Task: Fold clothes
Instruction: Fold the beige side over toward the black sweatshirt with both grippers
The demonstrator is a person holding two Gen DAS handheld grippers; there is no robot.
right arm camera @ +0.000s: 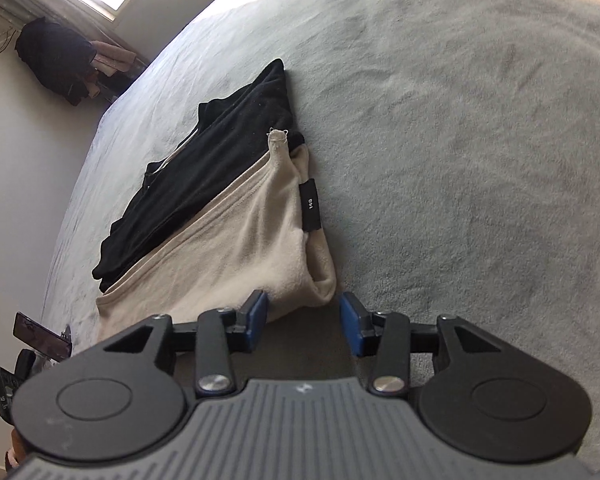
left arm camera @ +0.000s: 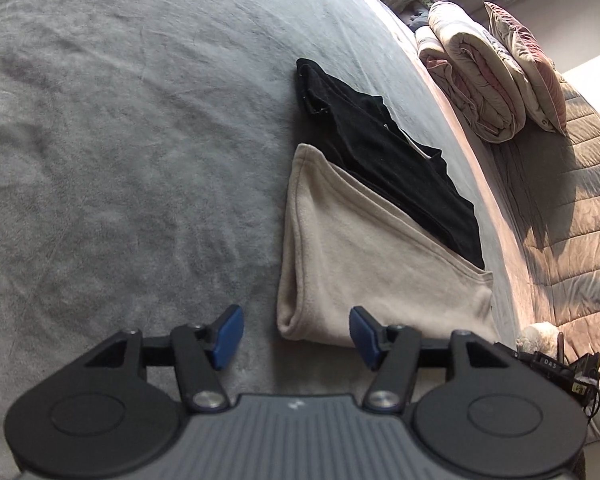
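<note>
A folded cream fleece garment (left arm camera: 364,264) lies on the grey bed cover (left arm camera: 120,160), overlapping a folded black garment (left arm camera: 384,152) behind it. My left gripper (left arm camera: 296,336) hovers open just in front of the cream garment's near left corner, nothing pressed between its blue pads (left arm camera: 230,336). In the right wrist view the same cream garment (right arm camera: 228,252), with a black size tag (right arm camera: 311,210), rests against the black garment (right arm camera: 204,176). My right gripper (right arm camera: 304,326) is open at the cream garment's near right corner, its pads apart from the cloth.
Rolled quilts and pillows (left arm camera: 480,76) are stacked at the bed's far side on a quilted brown cover (left arm camera: 572,216). A phone on a stand (right arm camera: 40,338) and dark clothes heaped by the window (right arm camera: 56,60) sit beyond the bed's left edge.
</note>
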